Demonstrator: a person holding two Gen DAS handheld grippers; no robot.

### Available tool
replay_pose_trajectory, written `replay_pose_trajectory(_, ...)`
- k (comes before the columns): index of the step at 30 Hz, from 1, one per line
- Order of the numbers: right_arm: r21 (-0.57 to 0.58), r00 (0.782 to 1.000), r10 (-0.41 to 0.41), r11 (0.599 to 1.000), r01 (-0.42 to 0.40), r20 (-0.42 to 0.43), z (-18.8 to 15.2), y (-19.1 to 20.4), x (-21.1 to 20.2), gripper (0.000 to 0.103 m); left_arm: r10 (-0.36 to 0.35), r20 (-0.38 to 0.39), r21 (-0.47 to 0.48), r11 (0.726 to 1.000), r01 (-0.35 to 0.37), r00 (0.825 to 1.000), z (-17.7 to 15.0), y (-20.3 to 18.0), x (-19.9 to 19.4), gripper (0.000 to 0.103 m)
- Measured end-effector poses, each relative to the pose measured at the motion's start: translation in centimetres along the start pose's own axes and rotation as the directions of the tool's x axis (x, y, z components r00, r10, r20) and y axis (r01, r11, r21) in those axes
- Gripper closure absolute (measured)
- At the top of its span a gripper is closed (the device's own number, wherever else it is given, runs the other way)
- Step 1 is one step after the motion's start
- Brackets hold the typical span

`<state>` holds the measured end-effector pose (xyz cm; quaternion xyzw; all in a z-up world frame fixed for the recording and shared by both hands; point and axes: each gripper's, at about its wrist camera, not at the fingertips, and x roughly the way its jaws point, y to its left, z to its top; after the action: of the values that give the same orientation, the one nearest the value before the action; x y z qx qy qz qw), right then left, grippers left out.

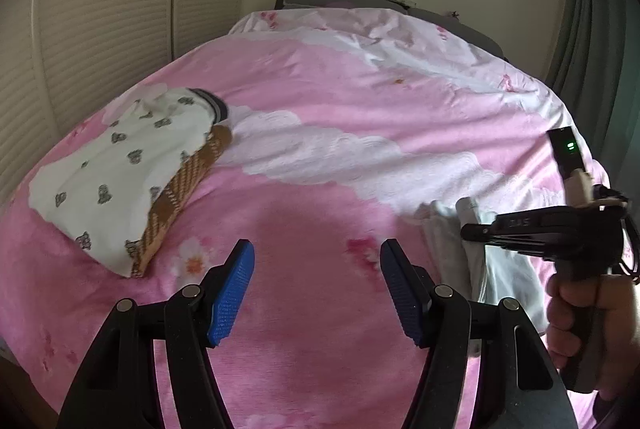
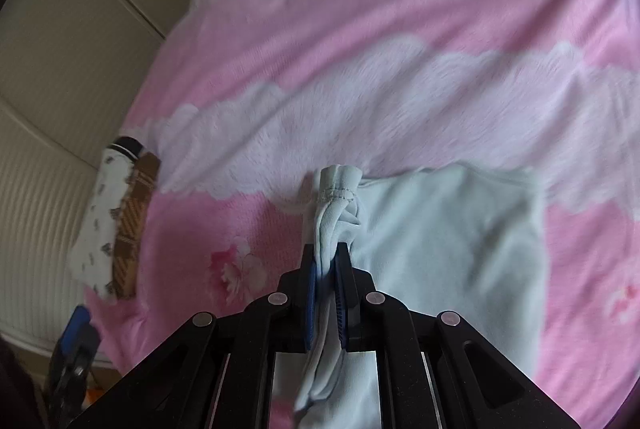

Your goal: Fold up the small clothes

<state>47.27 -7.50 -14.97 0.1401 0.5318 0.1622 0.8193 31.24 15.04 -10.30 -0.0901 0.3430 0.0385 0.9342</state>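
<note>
Pale mint cotton garment: we saw the right gripper's jaws pinching its bunched left edge.
Left gripper: we saw its jaws spread, empty, left of that garment.

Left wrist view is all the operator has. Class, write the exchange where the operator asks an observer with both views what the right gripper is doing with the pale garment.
Operator: Is the right gripper closed on anything?
Observer: Yes, its blue pads pinch a bunched edge of the pale garment.
Operator: How does the rest of that garment lie?
Observer: It spreads fairly flat on the pink bedcover, to the right of the pinched part.
Operator: What shows past the pads?
Observer: A gathered, stitched hem sticks out beyond them.
Operator: Can you see my left gripper?
Observer: Yes, at the lower left edge, beyond the printed clothes.
</note>
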Motion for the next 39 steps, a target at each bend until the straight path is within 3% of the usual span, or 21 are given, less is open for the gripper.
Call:
replay_pose_trajectory(6,0.008,1.0,-0.016,1.0,0.016,-0.009,0.0,-0.3,1.7,0.093,-0.013,-0.017,-0.006,1.0,0.013,1.0,-0.6,0.5,0.8,0.039)
replay_pose_trajectory(14,-0.016,1.0,-0.015,1.0,0.015,-0.008,1.5,-0.4,3.0,0.093,-0.046,-0.045,0.027,0.999,0.047,0.998,-1.7,-1.6,1.2,0.039)
replay_pose_trajectory(17,-0.022,0.999,0.026,0.999,-0.026,-0.021,1.4,-0.7,2.9,0.086,-0.055,-0.049,0.046,0.997,0.057,0.997,-1.9,-2.5,1.0,0.038)
replay_pose_trajectory(19,-0.024,0.998,0.066,0.997,-0.066,-0.019,1.0,-1.1,1.9,0.068,-0.06,-0.051,0.058,0.996,0.063,0.997,-2.0,-3.2,0.8,0.038)
replay_pose_trajectory(21,-0.054,0.998,0.063,0.997,-0.062,0.006,0.4,-1.2,0.4,0.067,-0.068,-0.049,0.062,0.996,0.071,0.997,-1.9,-4.0,0.6,0.039)
replay_pose_trajectory(26,-0.158,0.989,-0.007,0.987,0.03,0.148,-3.6,-3.1,-5.9,0.067,-0.102,-0.045,0.078,0.991,0.105,0.994,-2.0,-6.3,0.4,0.038)
replay_pose_trajectory(31,-0.235,0.951,-0.106,0.955,0.179,0.29,-9.7,-6.0,-10.5,0.067,-0.161,-0.067,0.118,0.979,0.168,0.985,-3.2,-9.6,1.3,0.038)
replay_pose_trajectory(34,-0.276,0.94,-0.145,0.932,0.234,0.308,-12.4,-7.6,-11.2,0.067,-0.184,-0.087,0.156,0.968,0.196,0.979,-4.5,-11.6,2.0,0.038)
replay_pose_trajectory(39,-0.303,0.956,-0.146,0.927,0.223,0.256,-14.2,-9.0,-9.4,0.067,-0.138,-0.153,0.164,0.973,0.163,0.979,-6.4,-12.7,4.9,0.038)
